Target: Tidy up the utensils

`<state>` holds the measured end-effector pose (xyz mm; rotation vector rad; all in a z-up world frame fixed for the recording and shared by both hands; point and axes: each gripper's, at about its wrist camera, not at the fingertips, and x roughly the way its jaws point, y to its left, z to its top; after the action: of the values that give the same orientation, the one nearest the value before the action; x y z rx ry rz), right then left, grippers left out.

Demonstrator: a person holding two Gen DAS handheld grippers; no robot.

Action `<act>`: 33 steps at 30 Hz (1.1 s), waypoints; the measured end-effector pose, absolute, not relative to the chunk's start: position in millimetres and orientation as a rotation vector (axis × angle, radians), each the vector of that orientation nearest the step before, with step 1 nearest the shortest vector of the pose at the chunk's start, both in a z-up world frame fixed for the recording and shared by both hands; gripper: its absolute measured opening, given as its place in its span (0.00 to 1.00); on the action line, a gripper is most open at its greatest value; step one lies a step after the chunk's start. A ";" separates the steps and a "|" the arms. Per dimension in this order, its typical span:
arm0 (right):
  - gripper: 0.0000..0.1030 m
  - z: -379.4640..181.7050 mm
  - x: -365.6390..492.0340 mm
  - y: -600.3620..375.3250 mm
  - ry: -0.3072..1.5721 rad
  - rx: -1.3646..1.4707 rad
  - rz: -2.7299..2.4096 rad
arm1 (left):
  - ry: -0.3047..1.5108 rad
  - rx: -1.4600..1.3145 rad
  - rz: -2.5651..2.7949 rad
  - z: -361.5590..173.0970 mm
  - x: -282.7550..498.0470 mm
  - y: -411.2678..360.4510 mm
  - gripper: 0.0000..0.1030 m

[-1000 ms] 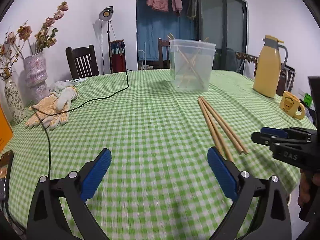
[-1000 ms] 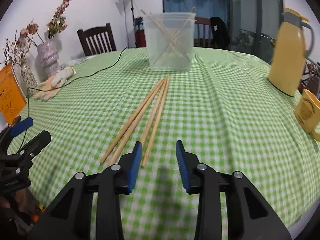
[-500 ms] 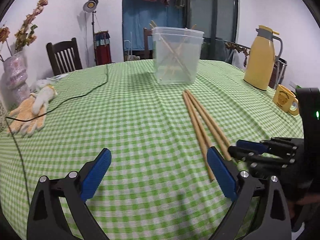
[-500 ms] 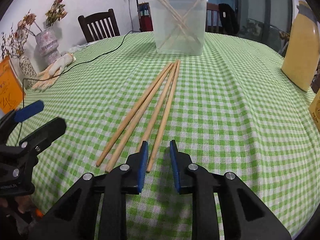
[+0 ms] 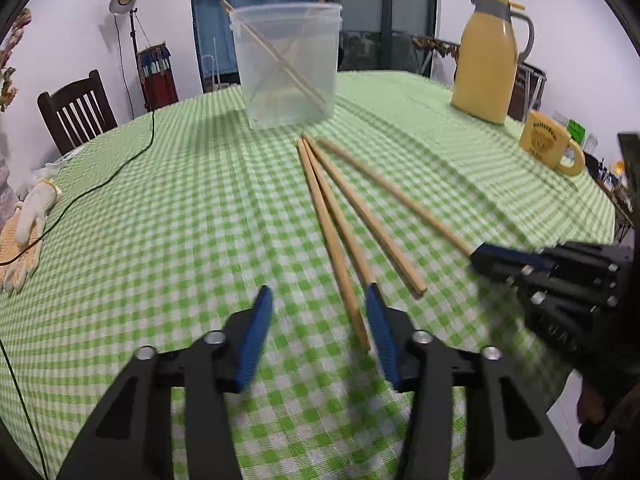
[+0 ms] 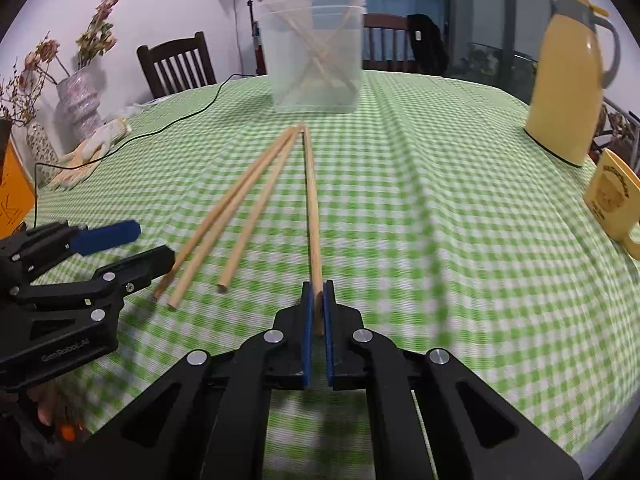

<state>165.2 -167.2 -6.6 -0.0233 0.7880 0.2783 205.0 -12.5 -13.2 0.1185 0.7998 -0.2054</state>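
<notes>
Several wooden chopsticks lie fanned on the green checked tablecloth (image 5: 168, 208). My right gripper (image 6: 316, 292) is shut on the near end of the rightmost chopstick (image 6: 310, 184), which points toward the clear plastic tub (image 6: 316, 52) holding more chopsticks. In the left wrist view this gripper (image 5: 492, 258) grips that chopstick (image 5: 392, 196) from the right. My left gripper (image 5: 318, 320) is closing, with the near end of the leftmost chopstick (image 5: 332, 232) between its jaws, close to the right pad (image 5: 380, 332), which is not pressing on it. The tub (image 5: 288, 64) stands behind.
A yellow jug (image 5: 486, 56) and a yellow mug (image 5: 546, 144) stand at the right. Work gloves (image 5: 24, 232) and a black cable (image 5: 120, 168) lie at the left. Vases (image 6: 78, 100) and a chair (image 6: 176, 64) are at the far left edge.
My left gripper moved right over the chopsticks' near ends and its jaws narrowed. My right gripper closed on the rightmost chopstick, which swung apart from the other three.
</notes>
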 end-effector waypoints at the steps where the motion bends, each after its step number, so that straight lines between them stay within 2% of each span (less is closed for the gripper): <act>1: 0.05 -7.0 164.7 -170.4 0.785 -0.020 0.282 | 0.808 0.112 -0.205 -15.5 205.8 -13.5 0.36; 12: 0.05 -8.8 161.1 -175.4 0.756 -0.056 0.329 | 0.813 0.108 -0.150 -19.7 193.2 -19.5 0.36; 13: 0.05 -8.7 160.2 -175.1 0.754 -0.056 0.332 | 0.810 0.111 -0.151 -20.0 189.9 -19.2 0.33; 15: 0.05 -9.9 158.9 -174.4 0.748 -0.051 0.332 | 0.802 0.119 -0.138 -20.0 186.0 -18.2 0.07; 16: 0.05 -9.9 158.9 -173.3 0.744 -0.047 0.333 | 0.797 0.122 -0.127 -20.2 185.5 -16.5 0.03; 33: 0.05 18.3 140.1 -170.5 0.631 -0.061 0.322 | 0.687 -0.026 -0.151 29.0 159.2 21.6 0.00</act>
<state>140.1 -170.5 18.3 -0.0609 0.6311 0.3216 159.2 21.6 29.0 -0.0259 0.6867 -0.1506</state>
